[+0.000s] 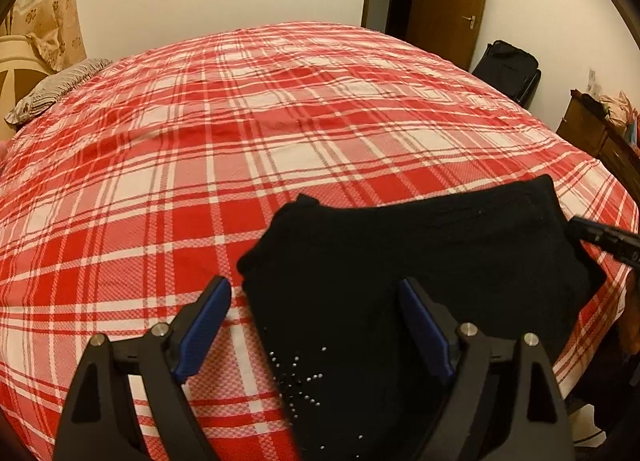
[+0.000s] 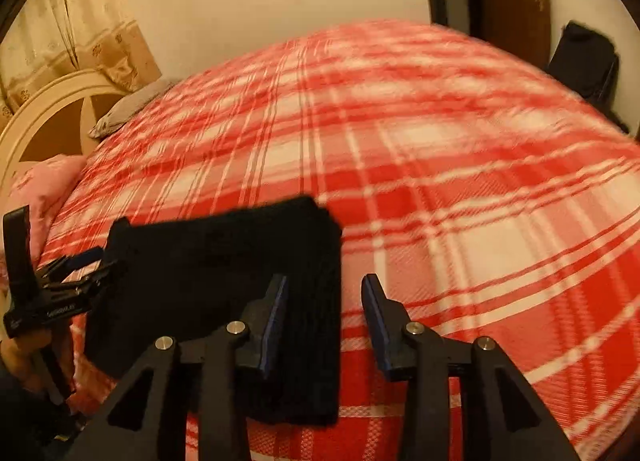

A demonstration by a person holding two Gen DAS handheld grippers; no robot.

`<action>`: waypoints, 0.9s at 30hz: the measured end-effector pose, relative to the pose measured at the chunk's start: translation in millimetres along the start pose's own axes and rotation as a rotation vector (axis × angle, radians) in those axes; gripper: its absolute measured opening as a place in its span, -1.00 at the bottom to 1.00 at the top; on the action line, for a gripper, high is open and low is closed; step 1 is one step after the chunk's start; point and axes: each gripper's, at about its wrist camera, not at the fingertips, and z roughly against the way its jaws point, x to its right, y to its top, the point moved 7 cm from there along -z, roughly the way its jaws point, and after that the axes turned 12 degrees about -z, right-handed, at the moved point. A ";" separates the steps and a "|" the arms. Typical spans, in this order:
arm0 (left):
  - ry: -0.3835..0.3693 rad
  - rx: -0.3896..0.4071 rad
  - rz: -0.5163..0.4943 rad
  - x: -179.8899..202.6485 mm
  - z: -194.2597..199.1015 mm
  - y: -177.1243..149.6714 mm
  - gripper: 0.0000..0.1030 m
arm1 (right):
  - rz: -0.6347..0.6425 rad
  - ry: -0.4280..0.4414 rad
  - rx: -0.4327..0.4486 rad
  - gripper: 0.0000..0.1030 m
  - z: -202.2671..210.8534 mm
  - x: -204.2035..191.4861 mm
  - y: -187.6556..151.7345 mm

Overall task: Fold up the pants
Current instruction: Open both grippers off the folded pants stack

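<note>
Near the end, by the look of it: black knitted pants (image 1: 420, 261) already brought down to a compact, roughly rectangular bundle, several layers thick at the right edge, as the right wrist view shows. Little left beyond perhaps squaring the edges or smoothing the top; no loose leg trailing anywhere in either view.

Resting on the near part of the bed with the red-and-white plaid cotton cover (image 1: 280, 121), close to the near right side in the left wrist view, close to the near left in the right wrist view (image 2: 224, 269). Dark, matte, soft-looking fabric, with a small starburst of silver studs (image 1: 298, 379) on the near left portion. Far left corner slightly lumpy, far right corner crisper. Outline uneven rather than perfectly square, so a tidy-up seems plausible.

Left gripper (image 1: 316, 325) with blue-padded fingers spread wide apart, hovering over the near left edge of the bundle, clamped on nothing. Right gripper (image 2: 324, 321) likewise with fingers parted, over the right edge of the bundle, holding nothing; blurred surroundings in that view suggest motion. Contact with the cloth impossible to tell for either.

Beyond: a striped grey pillow (image 1: 56, 89) at the far left, a brown wooden door (image 1: 448, 1) in the far wall.
</note>
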 end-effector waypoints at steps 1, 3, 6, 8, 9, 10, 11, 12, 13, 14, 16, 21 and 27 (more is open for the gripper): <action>0.002 0.001 -0.002 1.3 0.8 -0.1 0.71 | 0.034 0.032 0.015 -0.22 6.9 -11.4 -0.8; 0.001 -0.002 -0.002 2.1 0.6 -0.8 0.72 | 0.102 0.089 0.025 -0.22 15.9 -32.8 -7.7; -0.001 -0.008 -0.005 3.3 0.9 -1.7 0.73 | 0.217 0.141 -0.025 -0.21 10.8 -57.6 -29.1; -0.001 -0.009 -0.007 2.6 0.0 -1.5 0.74 | 0.231 0.073 -0.048 -0.21 -2.5 -53.1 -36.0; -0.002 -0.010 -0.007 2.9 0.0 -1.6 0.74 | 0.220 0.043 -0.076 -0.21 -10.7 -46.9 -38.8; -0.002 -0.009 -0.007 3.0 -0.1 -1.6 0.75 | 0.196 0.036 -0.113 -0.21 -20.0 -38.6 -41.5; -0.004 -0.010 -0.008 2.8 -0.6 -1.9 0.75 | 0.179 0.052 -0.117 -0.21 -23.2 -33.3 -41.2; -0.007 -0.010 -0.009 3.1 -0.7 -2.3 0.79 | 0.178 0.066 -0.106 -0.21 -21.7 -31.4 -39.6; -0.005 -0.011 -0.009 3.4 -1.2 -3.1 0.80 | 0.184 0.070 -0.110 -0.21 -20.8 -30.9 -40.0; -0.004 -0.012 -0.010 3.2 -1.5 -3.7 0.80 | 0.187 0.069 -0.111 -0.21 -20.3 -31.2 -40.4; -0.008 -0.013 -0.008 2.7 -1.4 -4.9 0.80 | 0.183 0.072 -0.109 -0.21 -20.1 -30.5 -40.9; 0.018 -0.007 -0.061 -1.6 8.8 -6.9 0.80 | 0.136 0.123 -0.067 -0.17 -3.5 -28.5 -30.1; -0.025 0.028 -0.052 -15.7 20.2 -11.9 0.80 | -0.028 0.161 -0.039 0.05 8.9 -3.7 -5.8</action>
